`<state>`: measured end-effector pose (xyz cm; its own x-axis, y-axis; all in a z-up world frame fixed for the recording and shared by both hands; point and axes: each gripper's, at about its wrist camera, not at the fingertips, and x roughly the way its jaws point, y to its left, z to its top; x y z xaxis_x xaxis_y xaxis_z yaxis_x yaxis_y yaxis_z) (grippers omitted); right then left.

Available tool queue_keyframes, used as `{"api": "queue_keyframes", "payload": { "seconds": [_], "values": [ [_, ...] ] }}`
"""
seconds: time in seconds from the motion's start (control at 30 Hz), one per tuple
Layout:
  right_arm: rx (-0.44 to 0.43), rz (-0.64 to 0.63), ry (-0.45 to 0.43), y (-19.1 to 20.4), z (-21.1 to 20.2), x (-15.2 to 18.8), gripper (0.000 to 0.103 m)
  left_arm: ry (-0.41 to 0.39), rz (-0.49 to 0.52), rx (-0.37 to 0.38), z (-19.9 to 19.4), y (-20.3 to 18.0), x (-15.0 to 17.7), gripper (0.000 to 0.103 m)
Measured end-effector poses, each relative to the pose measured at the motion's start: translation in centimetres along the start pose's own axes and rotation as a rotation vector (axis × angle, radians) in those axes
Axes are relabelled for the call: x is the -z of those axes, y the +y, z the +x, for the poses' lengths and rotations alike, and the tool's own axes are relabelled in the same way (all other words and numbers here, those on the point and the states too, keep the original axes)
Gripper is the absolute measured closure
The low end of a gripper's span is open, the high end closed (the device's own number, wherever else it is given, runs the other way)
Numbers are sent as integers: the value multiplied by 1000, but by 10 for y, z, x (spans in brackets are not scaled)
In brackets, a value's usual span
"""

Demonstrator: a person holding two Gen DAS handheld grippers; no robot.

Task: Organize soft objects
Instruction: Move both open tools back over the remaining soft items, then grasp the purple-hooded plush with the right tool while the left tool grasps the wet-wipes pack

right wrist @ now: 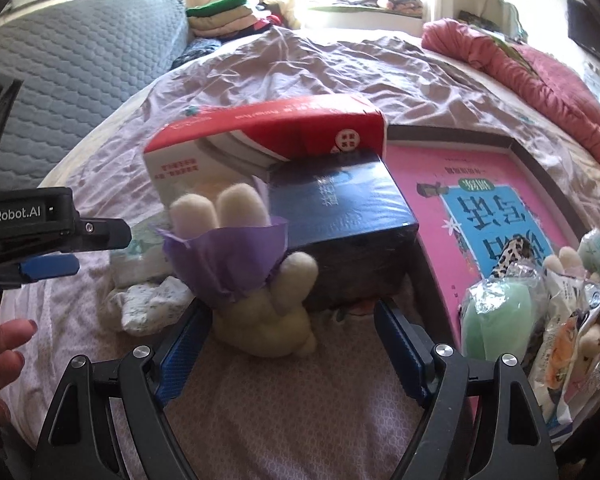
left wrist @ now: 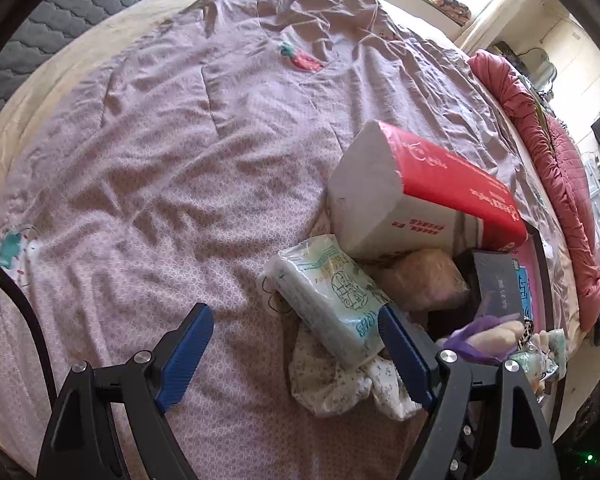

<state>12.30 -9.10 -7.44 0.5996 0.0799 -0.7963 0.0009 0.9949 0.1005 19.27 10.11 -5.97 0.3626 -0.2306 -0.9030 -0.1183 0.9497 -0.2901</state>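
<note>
Lying cluttered under a wrinkled mauve sheet (left wrist: 188,152): the bed (left wrist: 100,40).

Resting directly on the sheet: pale green tissue pack (left wrist: 332,300), crumpled floral cloth (left wrist: 340,380), cream plush toy (right wrist: 268,320) with purple wrap, dark-framed pink box (right wrist: 480,208); bunching along the far edge, a red quilt (left wrist: 540,152).

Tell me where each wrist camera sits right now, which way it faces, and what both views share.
Left wrist: on the left claw, angled steeply down at the bed; open jaws near the pale green tissue pack.
Right wrist: on the right claw, looking down across the bed at the plush toy; jaws open, left claw and the person's fingers at the left edge.
Shared: red-and-white tissue pack, dark box, plush toy.
</note>
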Motion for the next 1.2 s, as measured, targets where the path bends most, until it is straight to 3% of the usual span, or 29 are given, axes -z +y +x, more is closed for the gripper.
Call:
{"api": "queue_keyframes", "payload": {
  "seconds": [0.27,0.47,0.57,0.67,0.83,0.9,1.07,1.2],
  "values": [
    [-64,71,1,-4,7,0,21,29,-20,42,21,0,-7,20],
    [-129,115,45,0,22,1,24,37,-27,71,28,0,-12,27],
    [-136,143,73,4,28,2,24,39,-36,88,30,2,-13,31],
    [-80,136,21,7,21,2,24,40,-37,101,32,4,-14,35],
    [-126,136,7,8,18,0,36,40,-41,112,34,5,-15,45],
    [-114,115,19,8,19,3,50,47,-42,112,35,5,-16,47],
    [-154,130,23,1,18,5,53,56,-37,94,36,1,-19,57],
    [-156,105,15,2,13,3,53,53,-17,98,34,-5,-21,71]
  ]
}}
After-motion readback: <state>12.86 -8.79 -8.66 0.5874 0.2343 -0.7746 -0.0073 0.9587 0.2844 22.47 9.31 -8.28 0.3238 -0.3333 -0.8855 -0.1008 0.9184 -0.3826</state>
